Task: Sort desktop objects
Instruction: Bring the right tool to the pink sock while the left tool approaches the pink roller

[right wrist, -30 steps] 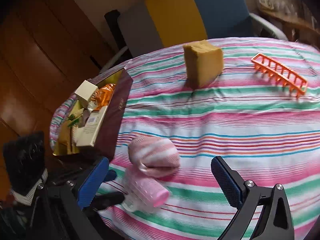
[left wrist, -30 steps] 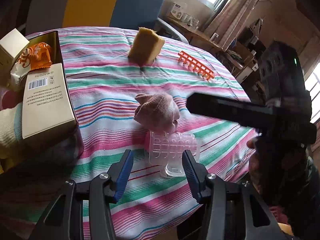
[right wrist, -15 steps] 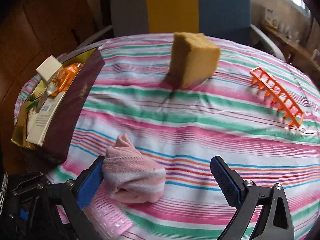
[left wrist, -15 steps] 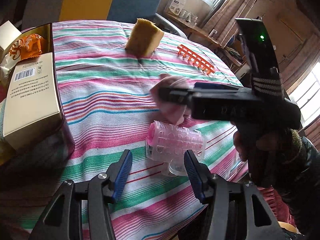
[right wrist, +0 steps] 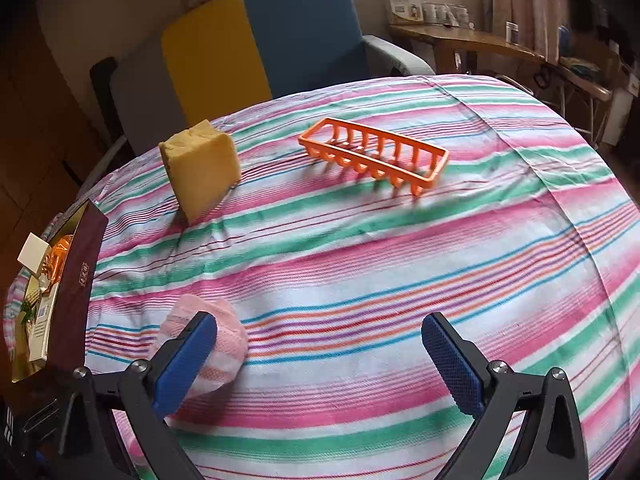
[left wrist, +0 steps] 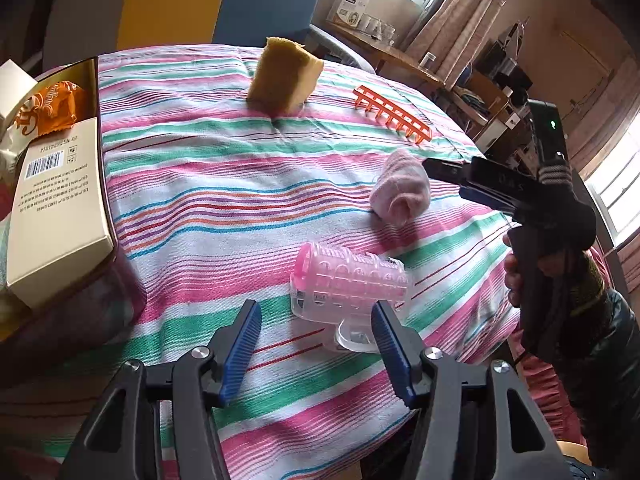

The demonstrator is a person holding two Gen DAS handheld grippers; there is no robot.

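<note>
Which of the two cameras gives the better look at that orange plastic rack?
The right wrist view: the orange rack lies large and unblocked there, its rim and ribs clear. The left wrist view shows it whole too, but farther off and smaller, on the striped cloth.

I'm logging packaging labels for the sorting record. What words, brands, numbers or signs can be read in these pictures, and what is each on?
Orange snack packet in the open box: white script lettering, only partly shown, not legible.
Cream carton in that box: barcode, a code line and small print, upside down and too small to read.
Box's maroon outer wall: small gold characters, too blurred.
White package on the far shelf: printed label, too small.
Nothing else bears text.
</note>
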